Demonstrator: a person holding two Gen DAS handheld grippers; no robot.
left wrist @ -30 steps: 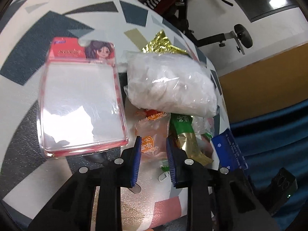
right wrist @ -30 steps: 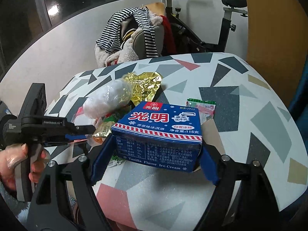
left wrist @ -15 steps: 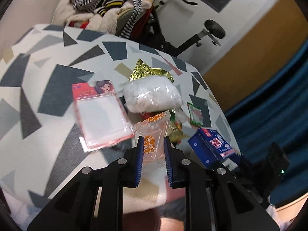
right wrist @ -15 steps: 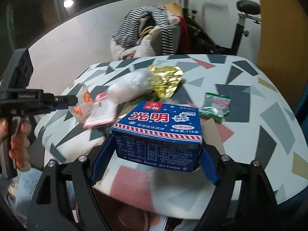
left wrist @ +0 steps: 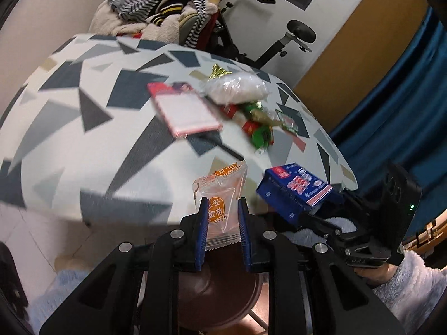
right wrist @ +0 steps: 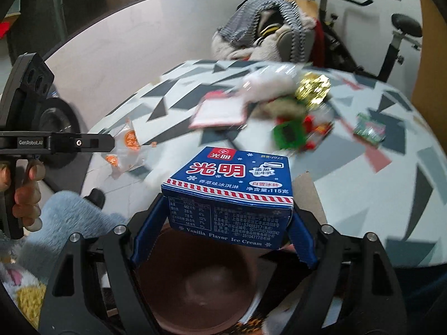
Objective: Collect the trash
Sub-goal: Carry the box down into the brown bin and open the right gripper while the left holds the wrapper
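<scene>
My left gripper (left wrist: pixel 222 215) is shut on a clear candy wrapper (left wrist: pixel 220 195) with orange print, held off the near edge of the patterned table (left wrist: pixel 83 111). To its right hangs the blue ice cream box (left wrist: pixel 293 187). In the right wrist view my right gripper (right wrist: pixel 226 223) is shut on that blue ice cream box (right wrist: pixel 229 189), its pads pressing both sides. A brown bin (right wrist: pixel 201 287) sits directly below the box. The same bin (left wrist: pixel 218 287) shows under the left jaws. The left gripper (right wrist: pixel 113 143) appears at the left with the wrapper (right wrist: pixel 128 145).
Left on the table are a pink card package (left wrist: pixel 184 111), a white plastic bag (left wrist: pixel 237 89), a gold wrapper (left wrist: pixel 219 71), green wrappers (left wrist: pixel 261 135) and a small green packet (left wrist: pixel 287 120). An exercise bike and a chair piled with clothes (left wrist: pixel 156 19) stand behind it.
Both grippers have drawn back from the trash pile to the table's near edge, each carrying its item, and now hang over the brown bin. The wrapper came up off the table.
</scene>
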